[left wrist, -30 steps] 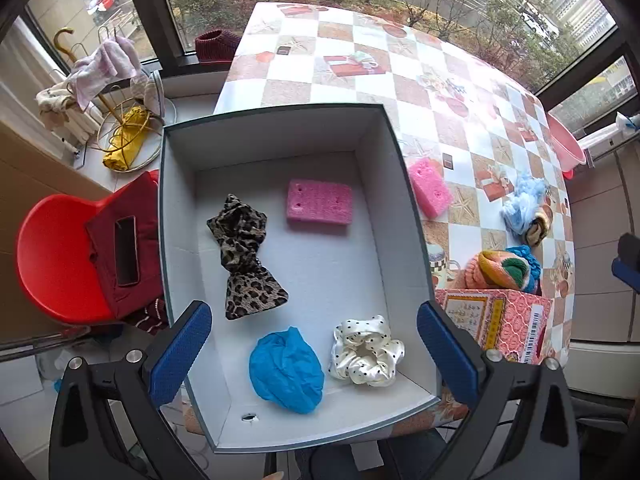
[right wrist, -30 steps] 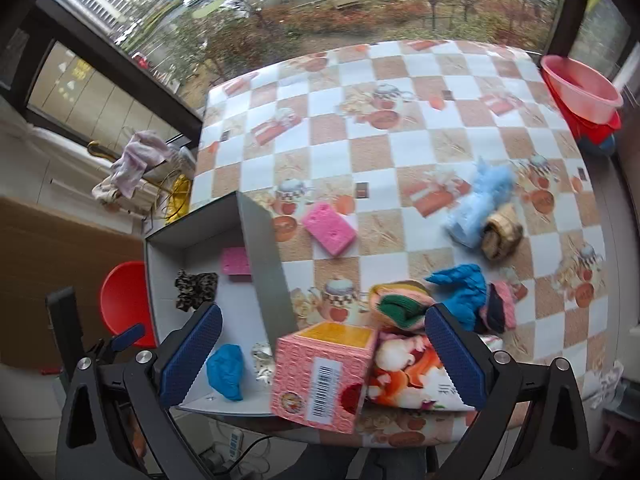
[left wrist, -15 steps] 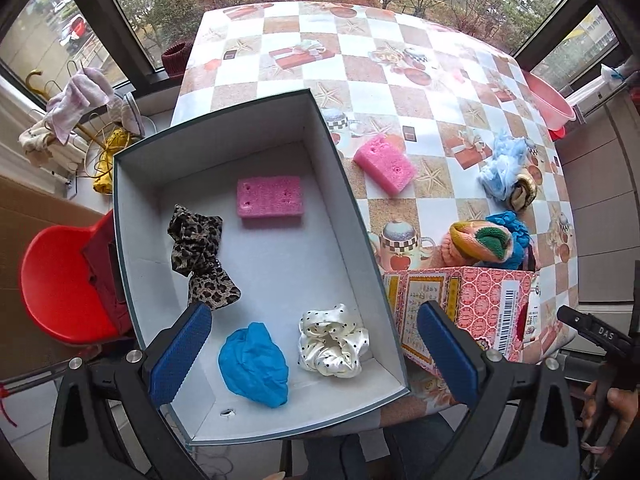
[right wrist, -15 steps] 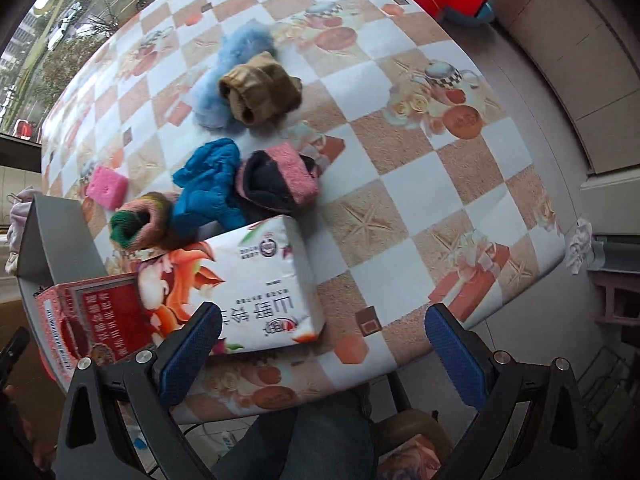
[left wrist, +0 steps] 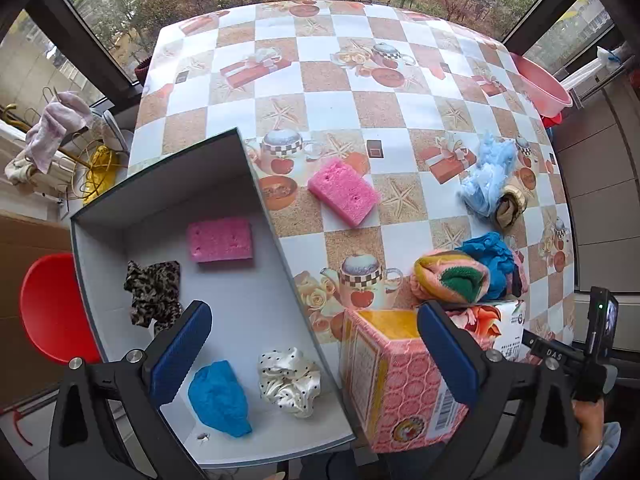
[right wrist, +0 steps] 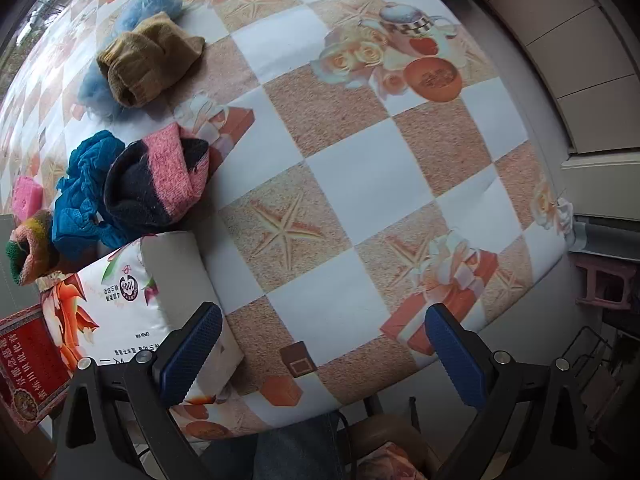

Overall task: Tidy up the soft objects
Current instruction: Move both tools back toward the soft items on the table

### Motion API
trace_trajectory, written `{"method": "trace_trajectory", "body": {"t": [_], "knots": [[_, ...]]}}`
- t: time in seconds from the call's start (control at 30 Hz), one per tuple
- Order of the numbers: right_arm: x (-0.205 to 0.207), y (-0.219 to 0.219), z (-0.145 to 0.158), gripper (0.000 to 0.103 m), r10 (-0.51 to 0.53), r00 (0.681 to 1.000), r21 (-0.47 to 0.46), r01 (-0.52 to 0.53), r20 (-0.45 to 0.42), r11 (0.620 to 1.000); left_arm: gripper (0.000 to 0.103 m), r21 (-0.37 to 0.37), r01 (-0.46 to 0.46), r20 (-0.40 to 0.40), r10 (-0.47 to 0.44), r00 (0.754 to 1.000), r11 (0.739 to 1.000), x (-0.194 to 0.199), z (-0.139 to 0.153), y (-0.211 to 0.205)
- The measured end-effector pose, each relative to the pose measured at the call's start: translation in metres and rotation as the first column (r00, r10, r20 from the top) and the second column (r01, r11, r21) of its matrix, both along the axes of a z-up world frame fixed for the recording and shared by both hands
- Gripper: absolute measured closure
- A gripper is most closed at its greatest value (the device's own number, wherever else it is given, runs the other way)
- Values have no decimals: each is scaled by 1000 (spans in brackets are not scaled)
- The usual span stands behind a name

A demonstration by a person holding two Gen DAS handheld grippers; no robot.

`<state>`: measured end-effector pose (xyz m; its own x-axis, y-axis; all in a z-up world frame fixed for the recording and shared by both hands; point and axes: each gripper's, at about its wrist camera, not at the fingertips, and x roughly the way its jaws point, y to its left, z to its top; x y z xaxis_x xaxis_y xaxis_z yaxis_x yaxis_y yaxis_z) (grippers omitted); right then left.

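Observation:
A grey open box (left wrist: 256, 184) sits at the table's left edge. It holds a pink sponge (left wrist: 220, 239), a leopard scrunchie (left wrist: 154, 286), a blue cloth (left wrist: 220, 398) and a white dotted scrunchie (left wrist: 289, 380). On the table lie a second pink sponge (left wrist: 344, 192), a light blue fluffy piece (left wrist: 486, 178), a brown sock (right wrist: 146, 60), a blue scrunchie (right wrist: 82, 196), a pink and dark sock (right wrist: 160, 178) and a multicoloured sock (left wrist: 450, 276). My left gripper (left wrist: 314, 354) is open above the box's right wall. My right gripper (right wrist: 322, 354) is open and empty above the table's front right edge.
A pink patterned carton (left wrist: 394, 376) and a white tissue pack (right wrist: 132, 304) stand at the front edge. A pink basin (left wrist: 538, 84) is at the far right. A red chair (left wrist: 48, 304) stands left of the box. The right hand's gripper also shows in the left wrist view (left wrist: 576, 354).
The left view has shifted right, from over the box to its right wall and the table. The right gripper has swung right and down, close over the table's front right edge.

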<state>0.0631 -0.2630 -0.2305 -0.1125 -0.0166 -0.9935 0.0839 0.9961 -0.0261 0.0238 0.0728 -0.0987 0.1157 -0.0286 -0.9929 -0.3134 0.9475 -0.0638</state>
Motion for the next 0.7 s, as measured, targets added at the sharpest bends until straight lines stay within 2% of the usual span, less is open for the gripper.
{"method": "trace_trajectory", "body": {"t": [0.2, 0.37, 0.47, 0.53, 0.7], "knots": [[6, 8, -4, 1, 43, 999, 59, -42, -20, 997, 0, -54, -3, -72, -1, 997, 999, 48, -24, -11], [17, 4, -4, 1, 55, 998, 127, -49, -43, 991, 0, -74, -40, -166, 27, 986, 996, 87, -54, -17], [37, -5, 8, 1, 9, 1000, 170, -10, 8, 985, 0, -89, -90, -224, 68, 972, 992, 104, -73, -14], [54, -5, 19, 1, 9, 998, 186, -20, 55, 982, 0, -97, -133, -259, 104, 960, 986, 112, -85, -11], [103, 23, 32, 1, 138, 980, 196, -164, 140, 967, 0, -80, -218, -330, 180, 926, 973, 123, -109, -8]]}}
